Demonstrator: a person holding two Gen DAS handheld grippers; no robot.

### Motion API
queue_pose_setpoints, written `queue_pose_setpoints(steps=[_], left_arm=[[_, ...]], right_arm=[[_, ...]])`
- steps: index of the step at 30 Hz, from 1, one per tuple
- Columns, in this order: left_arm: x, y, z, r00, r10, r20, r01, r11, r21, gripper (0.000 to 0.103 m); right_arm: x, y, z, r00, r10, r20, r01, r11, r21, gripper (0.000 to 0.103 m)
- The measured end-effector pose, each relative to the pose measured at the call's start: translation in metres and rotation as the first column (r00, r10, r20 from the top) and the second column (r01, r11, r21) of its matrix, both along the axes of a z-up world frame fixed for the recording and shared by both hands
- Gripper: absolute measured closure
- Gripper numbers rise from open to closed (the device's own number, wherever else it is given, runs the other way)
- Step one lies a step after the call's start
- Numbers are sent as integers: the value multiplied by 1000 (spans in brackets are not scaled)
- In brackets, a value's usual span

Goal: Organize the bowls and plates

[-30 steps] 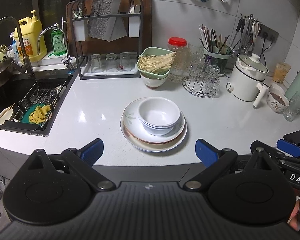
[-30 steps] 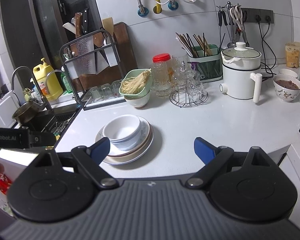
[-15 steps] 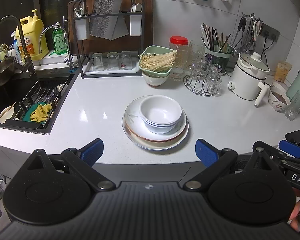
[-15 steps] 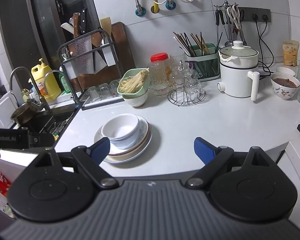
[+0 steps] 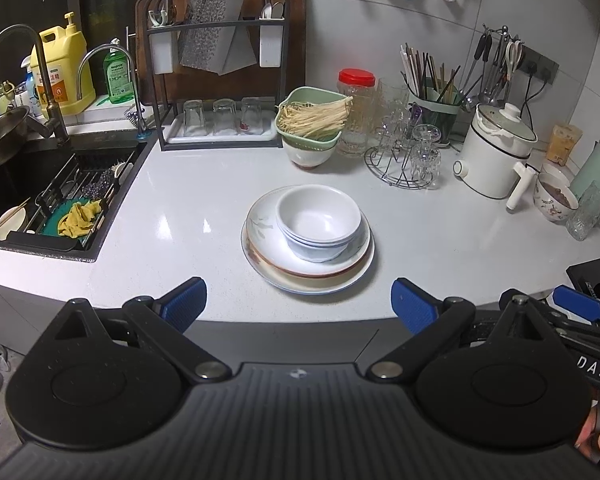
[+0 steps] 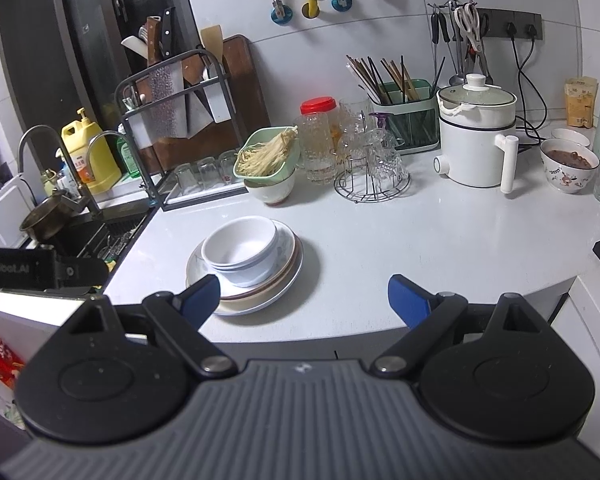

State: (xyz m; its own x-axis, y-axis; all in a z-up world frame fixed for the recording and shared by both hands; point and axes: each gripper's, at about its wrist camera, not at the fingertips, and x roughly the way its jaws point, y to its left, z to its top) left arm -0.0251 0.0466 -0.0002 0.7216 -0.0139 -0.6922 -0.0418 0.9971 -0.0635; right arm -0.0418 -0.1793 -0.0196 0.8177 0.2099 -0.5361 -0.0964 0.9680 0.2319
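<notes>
- Claws first: the left claw (image 5: 299, 300) and right claw (image 6: 303, 295) both gape wide, holding nothing, short of the desk's (image 5: 188, 208) near edge.
- Nested white bowls (image 5: 319, 222) sit in stacked round white plates (image 5: 308, 250) mid-desk (already sorted by size, probably for carrying together).
- Black sink (image 5: 40, 184) lies left.

Left wrist view: white letters "DAS" on the black body of the right gripper (image 5: 596, 370), cut off at the frame's right edge. Right wrist view: pale lettering ending "mRobot.AI" on the black body of the left gripper (image 6: 16, 268), its start cut off at the left edge. Labels on the yellow jug (image 5: 62, 76) and green bottle (image 5: 118, 78) carry print too small to read
</notes>
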Motion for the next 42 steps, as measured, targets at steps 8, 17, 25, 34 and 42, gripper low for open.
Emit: queue_pose_setpoints(steps=[8, 17, 25, 34, 42], left_arm=[[-9, -3, -1, 1000, -8, 2, 8, 1000, -1, 3], [-14, -2, 3, 1000, -12, 11, 12, 1000, 9, 3], [-18, 1, 3, 1000, 0, 11, 0, 1000, 10, 3], [-27, 2, 0, 1000, 8, 16, -8, 1000, 2, 3], [-33, -1, -3, 1000, 8, 7, -8, 1000, 8, 3]], right_arm=[[-2, 3, -1, 1000, 4, -3, -4, 1000, 3, 11], [-6, 7, 0, 1000, 5, 10, -5, 1000, 4, 11], [-9, 9, 2, 1000, 2, 20, -2, 1000, 5, 11], [-15, 5, 2, 1000, -3, 20, 3, 1000, 3, 11], [-22, 5, -1, 1000, 0, 17, 0, 1000, -3, 11]])
